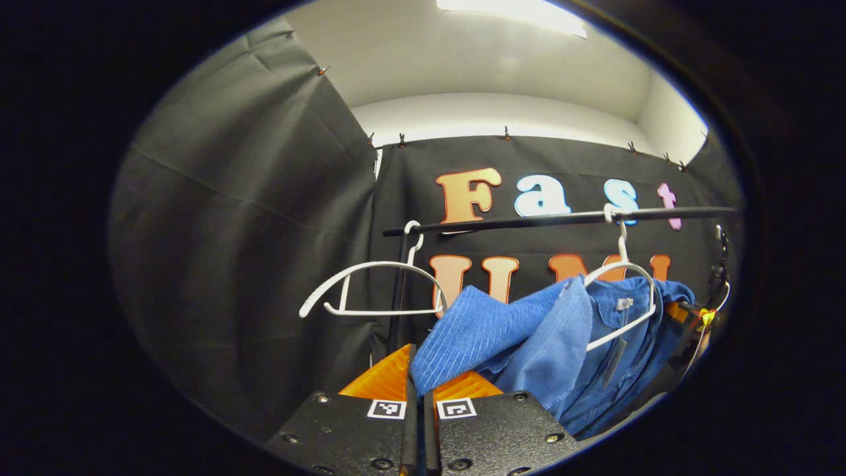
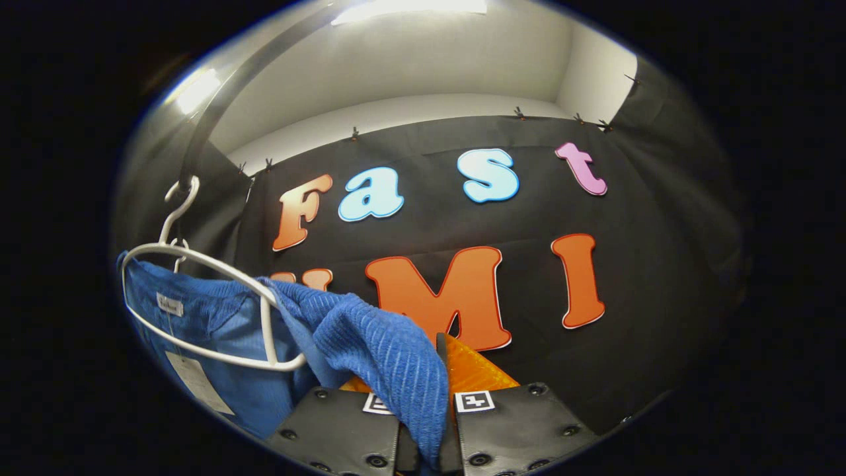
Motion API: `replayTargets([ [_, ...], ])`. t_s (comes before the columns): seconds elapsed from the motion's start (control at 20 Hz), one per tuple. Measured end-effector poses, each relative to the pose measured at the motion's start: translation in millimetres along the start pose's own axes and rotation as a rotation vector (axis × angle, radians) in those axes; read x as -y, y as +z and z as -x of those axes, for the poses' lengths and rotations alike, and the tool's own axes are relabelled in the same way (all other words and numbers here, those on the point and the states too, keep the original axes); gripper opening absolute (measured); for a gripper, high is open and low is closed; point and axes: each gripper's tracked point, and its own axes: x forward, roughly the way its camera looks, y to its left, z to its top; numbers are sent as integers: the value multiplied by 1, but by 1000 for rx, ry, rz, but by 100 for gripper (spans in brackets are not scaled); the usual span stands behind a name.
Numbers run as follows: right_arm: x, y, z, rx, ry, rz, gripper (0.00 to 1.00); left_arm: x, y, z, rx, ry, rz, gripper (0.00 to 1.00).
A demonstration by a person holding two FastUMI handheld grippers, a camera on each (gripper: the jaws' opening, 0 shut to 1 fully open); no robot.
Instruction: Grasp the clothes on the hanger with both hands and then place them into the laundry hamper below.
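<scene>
Spotter: Grip on each side?

Handler: Left gripper (image 1: 418, 382) clenched on a fold of the blue garment (image 1: 562, 344), with cloth running off toward 2 o'clock. Right gripper (image 2: 423, 390) likewise pinched tight on a ribbed fold, draped over one finger and trailing away toward 9 o'clock.

Spotter: Whereabouts of the garment?

Handler: Hung on the white hanger (image 1: 624, 291), hooked over the black rail (image 1: 562, 218). Pulled out sideways at both shoulders, but not yet free. Nowhere near the hamper, by the look of it.

Spotter: Likely trouble?

Handler: Snagging, probably. If pulled straight down, apt to catch on a hanger arm and drag the hook off the rail, hanger and all. Thin pinches on both sides too, so could slip under the garment's weight once clear. With an uneven pull, likely to leave one shoulder hooked.

Spotter: Differences between the views?

Handler: From the left gripper view: spare empty hanger (image 1: 370, 291) on the same rail, at 9 o'clock from the garment, and the upright post (image 1: 398, 297) behind it. Near enough to tangle, perhaps. From the right gripper view: neck label (image 2: 170, 304) and dangling paper tag (image 2: 198, 383) down at 8 o'clock, with the hanger's lower bar crossing the open front. Worth watching for a catch there.
</scene>
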Motion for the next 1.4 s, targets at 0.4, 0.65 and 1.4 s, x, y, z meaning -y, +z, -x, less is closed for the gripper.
replayTargets([
  [0.4,48,-4,-28,27,-212,118,23,20,-19,-41,-51,-93,52,4],
  [0.65,44,-81,-47,-132,-144,97,22,15,-47,-32,-99,-37,59,4],
  [1.4,-4,-117,91,-317,175,-28,23,-52,-130,76,-237,208,-35,4],
])
